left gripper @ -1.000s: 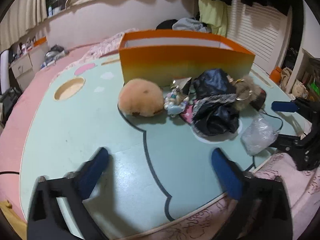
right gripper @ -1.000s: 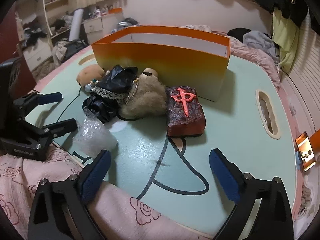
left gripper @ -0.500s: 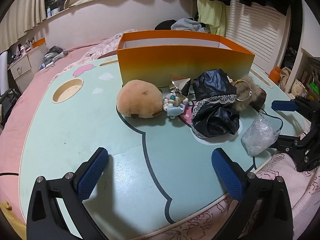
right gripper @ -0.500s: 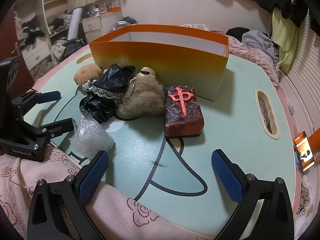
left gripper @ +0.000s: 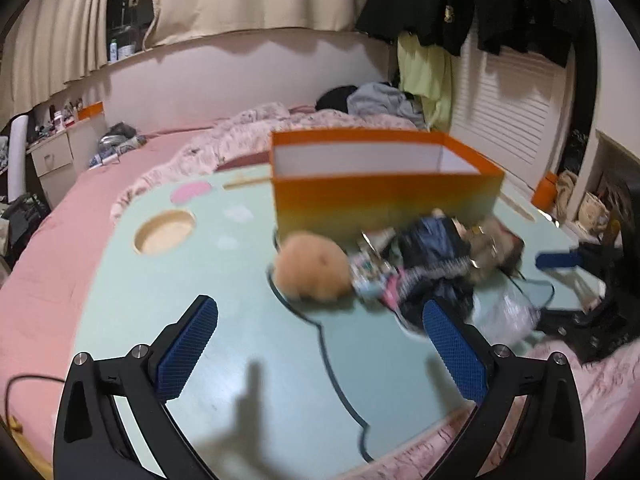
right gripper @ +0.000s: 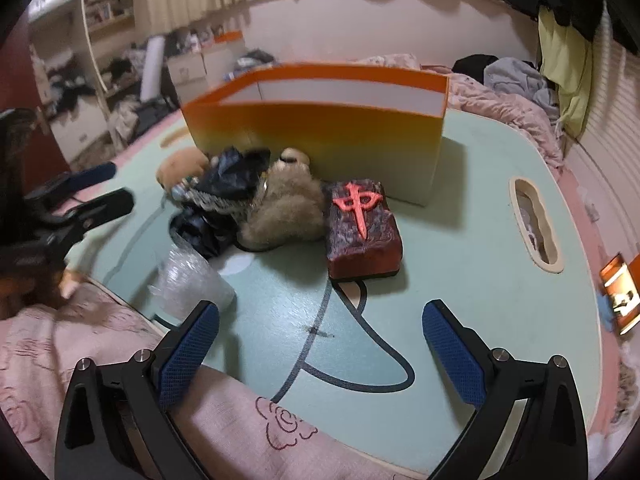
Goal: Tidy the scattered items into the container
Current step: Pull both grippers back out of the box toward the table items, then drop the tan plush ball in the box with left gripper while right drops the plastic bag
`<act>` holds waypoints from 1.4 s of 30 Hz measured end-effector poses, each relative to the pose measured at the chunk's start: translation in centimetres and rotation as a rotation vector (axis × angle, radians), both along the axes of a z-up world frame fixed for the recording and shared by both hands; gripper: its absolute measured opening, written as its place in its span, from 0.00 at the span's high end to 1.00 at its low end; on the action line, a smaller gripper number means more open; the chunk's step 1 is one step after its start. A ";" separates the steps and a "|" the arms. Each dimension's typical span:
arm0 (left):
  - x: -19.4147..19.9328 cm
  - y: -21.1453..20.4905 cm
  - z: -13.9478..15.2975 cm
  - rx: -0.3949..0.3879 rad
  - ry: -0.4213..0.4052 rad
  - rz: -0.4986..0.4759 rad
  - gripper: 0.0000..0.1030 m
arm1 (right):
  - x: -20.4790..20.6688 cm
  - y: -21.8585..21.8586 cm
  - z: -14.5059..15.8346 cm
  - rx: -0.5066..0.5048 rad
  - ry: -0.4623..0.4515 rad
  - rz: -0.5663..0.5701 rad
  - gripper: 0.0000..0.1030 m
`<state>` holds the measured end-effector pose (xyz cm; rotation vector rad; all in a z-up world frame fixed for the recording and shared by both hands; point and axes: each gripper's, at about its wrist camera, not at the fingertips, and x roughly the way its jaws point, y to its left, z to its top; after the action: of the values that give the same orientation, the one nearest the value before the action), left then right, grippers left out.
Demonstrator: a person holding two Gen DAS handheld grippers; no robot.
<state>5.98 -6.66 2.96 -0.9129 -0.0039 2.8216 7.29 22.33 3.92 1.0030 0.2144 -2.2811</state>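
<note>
At the bottom of each wrist frame, the left tool (left gripper: 320,344) and right tool (right gripper: 320,344) hang spread and empty over the pale green tabletop (right gripper: 460,240). Mid-frame lie a clear plastic wad (right gripper: 188,284), black cloth (right gripper: 228,184), tan plush (left gripper: 310,268), furry toy (right gripper: 286,208) and red block (right gripper: 362,228). Behind them, toward the frame's upper centre, stands the orange container (right gripper: 320,136).

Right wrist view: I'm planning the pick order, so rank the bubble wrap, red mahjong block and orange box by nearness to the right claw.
1. Bubble wrap, beside the left finger.
2. Red mahjong block, ahead at centre.
3. Orange box, behind the block, farthest.
</note>
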 end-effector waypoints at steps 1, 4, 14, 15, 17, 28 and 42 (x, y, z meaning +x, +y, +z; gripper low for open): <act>-0.8 -0.5 0.3 0.021 -0.009 0.007 0.13 | 0.1 0.3 0.4 -0.031 0.008 0.009 0.01; -3.2 -1.3 0.6 0.024 -0.056 0.019 0.18 | 0.8 0.2 2.3 -0.133 0.044 0.096 0.01; -7.3 1.2 -1.4 -0.066 -0.160 -0.055 0.40 | 0.4 -5.2 1.7 -0.049 -0.078 0.287 0.48; -7.5 1.2 -1.7 -0.068 -0.175 -0.057 0.49 | 0.3 -5.4 1.6 -0.039 -0.084 0.291 0.48; -7.4 1.3 -1.9 -0.062 -0.172 -0.058 0.50 | 0.3 -5.9 1.1 -0.015 -0.106 0.299 0.48; -2.9 1.7 0.2 0.034 -0.047 -0.088 0.54 | 0.6 -4.2 1.3 -0.092 -0.085 0.253 0.71; -0.6 1.4 3.5 0.071 0.028 -0.103 0.54 | 0.5 -1.1 4.1 -0.247 0.003 0.204 0.71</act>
<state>5.36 -5.23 6.42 -0.8334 -0.0521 2.7206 7.81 21.23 8.04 0.8117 0.0329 -2.0641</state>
